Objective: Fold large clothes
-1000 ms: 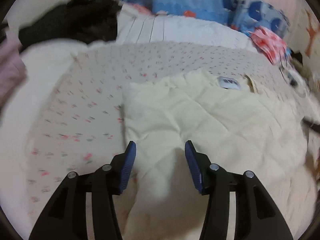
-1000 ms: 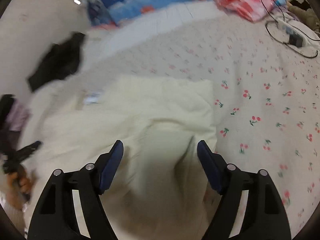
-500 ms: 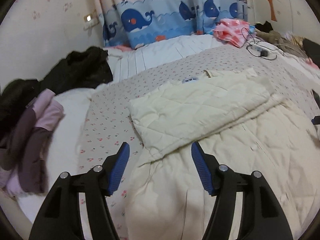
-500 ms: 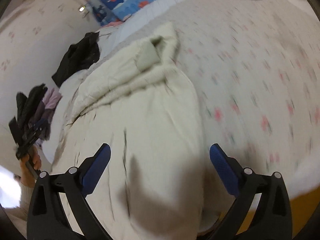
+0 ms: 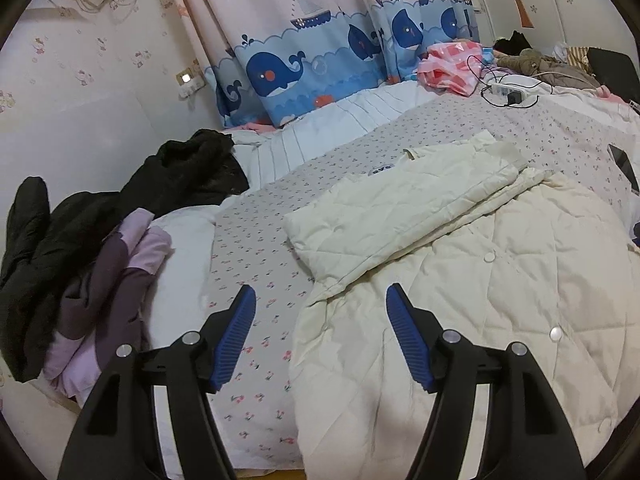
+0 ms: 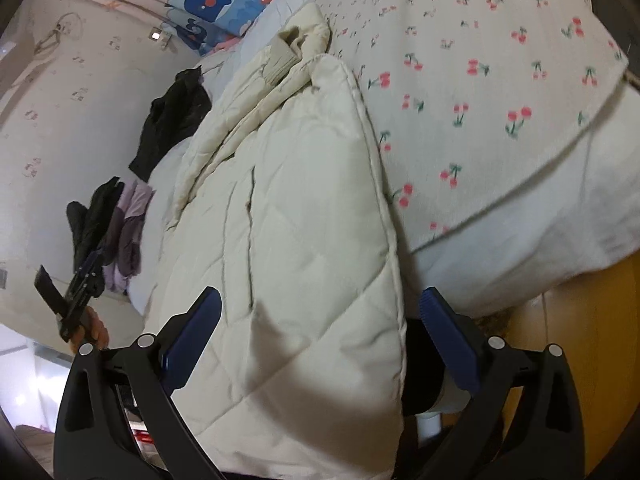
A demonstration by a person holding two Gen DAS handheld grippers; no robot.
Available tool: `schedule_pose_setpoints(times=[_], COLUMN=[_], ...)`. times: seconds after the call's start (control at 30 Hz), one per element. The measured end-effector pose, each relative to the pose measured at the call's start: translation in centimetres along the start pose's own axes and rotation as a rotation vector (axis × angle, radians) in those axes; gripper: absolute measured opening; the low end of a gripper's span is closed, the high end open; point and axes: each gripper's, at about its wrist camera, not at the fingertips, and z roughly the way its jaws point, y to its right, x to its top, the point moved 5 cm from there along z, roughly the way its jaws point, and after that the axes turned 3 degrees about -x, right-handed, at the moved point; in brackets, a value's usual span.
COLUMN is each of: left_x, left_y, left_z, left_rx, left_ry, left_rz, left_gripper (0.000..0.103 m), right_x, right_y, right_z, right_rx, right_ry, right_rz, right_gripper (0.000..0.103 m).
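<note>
Blue-padded grippers [image 5: 321, 336] [image 6: 320, 340] wide, empty

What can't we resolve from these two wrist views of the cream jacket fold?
- Cream quilted jacket: right side cut off by the left wrist view's edge; its hem runs out of frame at the bottom of the right wrist view.
- Neck label: print too small to read.
- Jacket underside: hidden against the cherry-print sheet.
- Folded sleeve: covers the front panel beneath.
- Left gripper and right gripper: both open, holding nothing.
</note>
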Motion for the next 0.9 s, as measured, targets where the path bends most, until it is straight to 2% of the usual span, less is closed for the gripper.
schedule_pose_setpoints(times=[0.17,0.23,0.27,0.3,0.37,0.43,0.5,0.57,0.63,0.67,0.73,0.9], left_x=[-1.2,-2.2,-2.7,-3.6,-6.2,-9.7,-13.4,-17.2,-20.1,-21.2,-22.0,-21.1], left_y=[-0.2,-0.5,-0.7,-1.2,-2.9,-5.1,-6.9,-8.3,-8.6,-8.1,-6.8,-2.4], left_z=[-0.8,-0.7,-0.6,-0.3,0.5,1.6,2.7,3.9,4.5,4.6,4.7,4.6], left_rx=[0.013,-0.026,-0.075,-0.159,-0.313,-0.385,-0.425,-0.557,-0.673,-0.730,-0.800,-0.947], left_ry=[-0.016,-0.049,-0.074,-0.109,-0.187,-0.261,-0.324,-0.377,-0.393,-0.392,-0.405,-0.411], left_rz=[0.001,-0.027,-0.056,-0.110,-0.254,-0.394,-0.529,-0.725,-0.888,-0.930,-0.942,-0.904], left_gripper=[0.071,0.071,0.071,0.072,0.078,0.078,0.079,0.079,0.089,0.090,0.093,0.094], right_x=[-0.9,-1.2,-1.5,-1.6,-2.0,-2.3,-2.4,-2.6,-3.1,-3.3,-3.7,-4.6], right_y=[0.0,0.2,0.3,0.5,1.1,1.7,2.4,3.0,3.1,3.0,2.7,0.7], right_z=[0.3,0.4,0.4,0.4,0.1,-0.1,-0.4,-0.3,0.0,0.3,1.0,1.9], right_rx=[0.064,0.096,0.114,0.128,0.160,0.202,0.259,0.291,0.326,0.343,0.361,0.410], right_ry=[-0.034,-0.052,-0.061,-0.067,-0.072,-0.073,-0.075,-0.077,-0.085,-0.094,-0.115,-0.151], right_rz=[0.026,0.033,0.040,0.046,0.063,0.084,0.110,0.129,0.146,0.147,0.140,0.099], right_gripper=[0.096,0.096,0.096,0.096,0.096,0.096,0.096,0.096,0.096,0.096,0.096,0.096])
